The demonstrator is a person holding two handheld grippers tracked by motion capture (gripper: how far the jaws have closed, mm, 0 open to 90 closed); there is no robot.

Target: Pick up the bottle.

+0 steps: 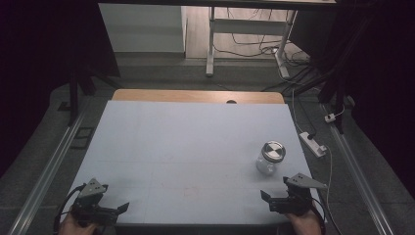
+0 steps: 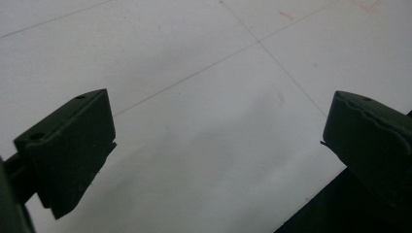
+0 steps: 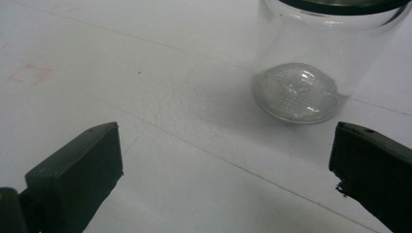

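- Table (image 1: 186,147): wide pale sheet across the middle of the high view, near edge at the bottom; risk of a jar shoved toward the right edge, since little bare sheet remains on that side.
- Glass jar (image 1: 270,157): upright at right of centre in the high view, metal lid on, seemingly empty; again at the upper right of the right gripper view (image 3: 311,63), just beyond the fingers. Likely to slide or tip if struck by one finger before the other, smooth glass on a smooth sheet being the cause. Likely to slip out of a high or shallow pinch on the round wall.
- Right gripper (image 1: 279,198): lower right of the high view, held low over the near edge, pointing toward the frame's left, jar near but apart. Fingers (image 3: 77,170) spread wide, released, nothing between.
- Left gripper (image 1: 115,210): lower left of the high view, low at the near edge, aimed toward the middle, well apart from the jar. Fingers (image 2: 73,145) spread wide, released, bare sheet between.
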